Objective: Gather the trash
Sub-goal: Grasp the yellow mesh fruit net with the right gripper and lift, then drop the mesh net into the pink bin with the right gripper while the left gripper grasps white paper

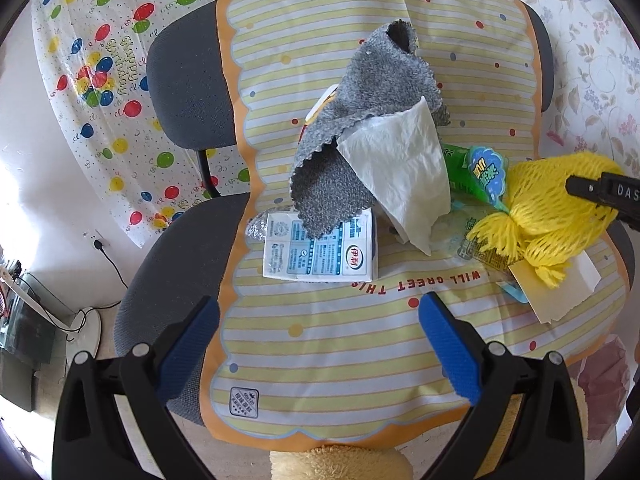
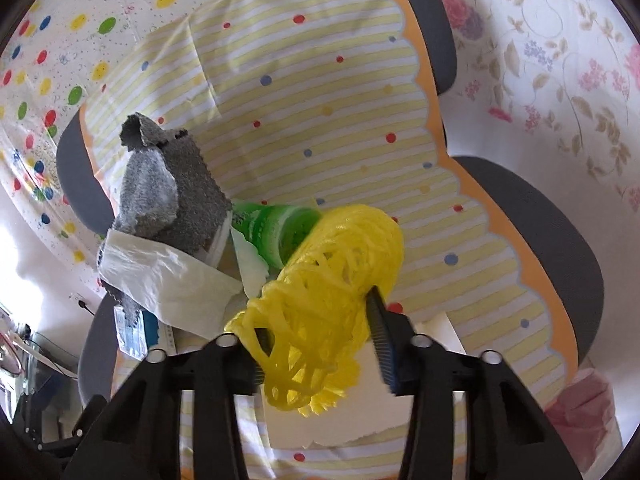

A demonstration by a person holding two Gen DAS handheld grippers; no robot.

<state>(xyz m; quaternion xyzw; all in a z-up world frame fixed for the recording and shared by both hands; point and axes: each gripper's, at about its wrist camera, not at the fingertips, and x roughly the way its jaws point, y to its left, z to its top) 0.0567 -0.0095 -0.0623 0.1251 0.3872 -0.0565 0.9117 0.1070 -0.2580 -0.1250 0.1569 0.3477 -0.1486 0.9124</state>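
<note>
A pile of trash lies on a yellow-striped mat (image 1: 328,340) spread over a grey chair. It holds a grey cloth (image 1: 360,128), a white tissue (image 1: 404,168), a milk carton (image 1: 320,252), a green wrapper (image 1: 480,176) and a white card (image 1: 560,292). My left gripper (image 1: 320,344) hovers open in front of the carton, with nothing between its blue pads. My right gripper (image 2: 318,344) is shut on a yellow foam net (image 2: 332,280), which bulges out between its pads. In the left wrist view the net (image 1: 540,208) sits at the right with the right gripper (image 1: 584,196) on it.
The grey chair seat (image 1: 168,280) and backrest (image 1: 184,92) stick out past the mat. A balloon-print sheet (image 1: 100,80) and a floral cloth (image 1: 592,60) hang behind. A pink bag (image 2: 580,408) lies low on the right, and a fan base (image 1: 86,332) with cables stands on the floor at left.
</note>
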